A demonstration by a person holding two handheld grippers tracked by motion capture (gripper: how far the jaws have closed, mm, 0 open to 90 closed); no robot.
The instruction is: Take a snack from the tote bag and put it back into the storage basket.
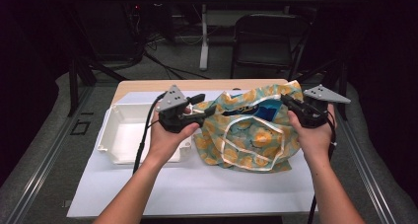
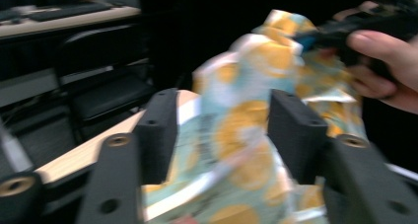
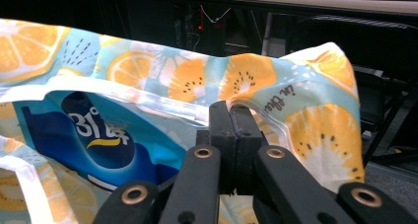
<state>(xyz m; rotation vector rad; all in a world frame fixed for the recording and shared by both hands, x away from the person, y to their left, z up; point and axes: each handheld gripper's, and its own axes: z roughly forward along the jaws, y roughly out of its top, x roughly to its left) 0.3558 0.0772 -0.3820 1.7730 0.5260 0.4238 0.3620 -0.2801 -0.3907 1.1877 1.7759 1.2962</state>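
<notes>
Bagging in progress — the fruit-print bag (image 1: 251, 128) is lying on the bench (image 1: 197, 189) between the two tools, its mouth being held up toward the person. The right tool (image 1: 291, 104) is clamping the bag's rim, jaws pressed together on the fabric edge (image 3: 231, 108); just beyond and to the left of those jaws, a blue package (image 3: 93, 135) is already sitting inside. The left tool (image 1: 201, 113) is standing with jaws parted, cloth lying loosely between the pads (image 2: 296, 130) without being pinched — so that side of the mouth is judged released. A white tray (image 1: 123, 135) is resting just outside the left tool, apparently empty. Remaining work, by judgement: regripping the left rim and settling or closing the bag.
</notes>
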